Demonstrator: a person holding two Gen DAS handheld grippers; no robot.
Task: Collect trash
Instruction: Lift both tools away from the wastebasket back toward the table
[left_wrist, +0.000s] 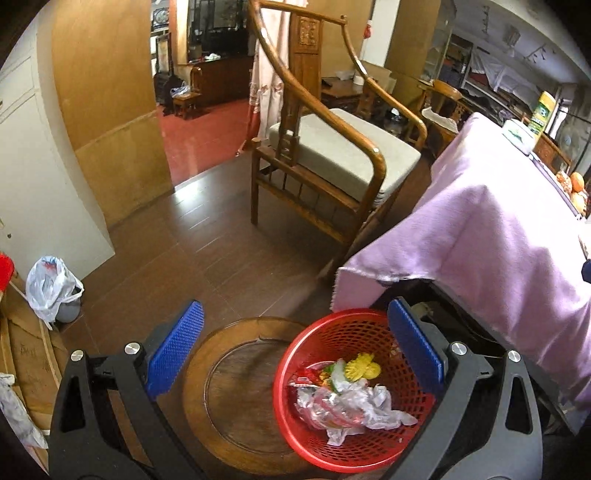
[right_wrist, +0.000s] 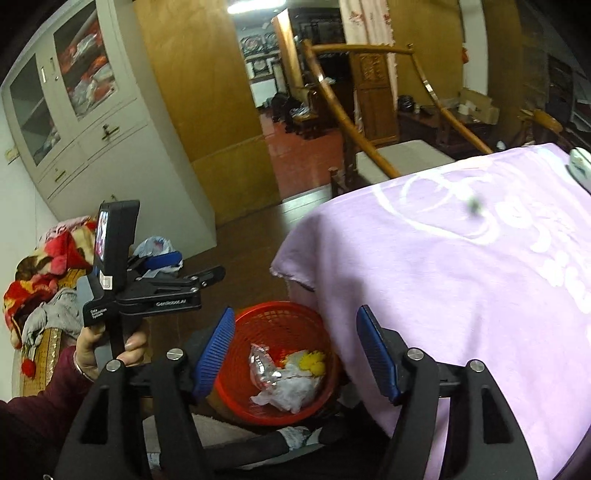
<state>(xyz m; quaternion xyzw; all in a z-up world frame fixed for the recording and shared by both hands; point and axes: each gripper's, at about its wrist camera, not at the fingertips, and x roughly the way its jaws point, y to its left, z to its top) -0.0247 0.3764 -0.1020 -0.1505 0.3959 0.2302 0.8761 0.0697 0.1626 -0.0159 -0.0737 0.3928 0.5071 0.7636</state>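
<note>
A red mesh basket stands on a round wooden stool beside the table. It holds crumpled clear plastic, wrappers and a yellow piece. My left gripper is open and empty, held above the basket. In the right wrist view the basket with its trash lies below my right gripper, which is open and empty. The left gripper shows at the left, held in a hand.
A table under a lilac cloth fills the right side, with a small dark scrap on it. A wooden armchair stands behind. A bagged bin and a grey cabinet are at the left.
</note>
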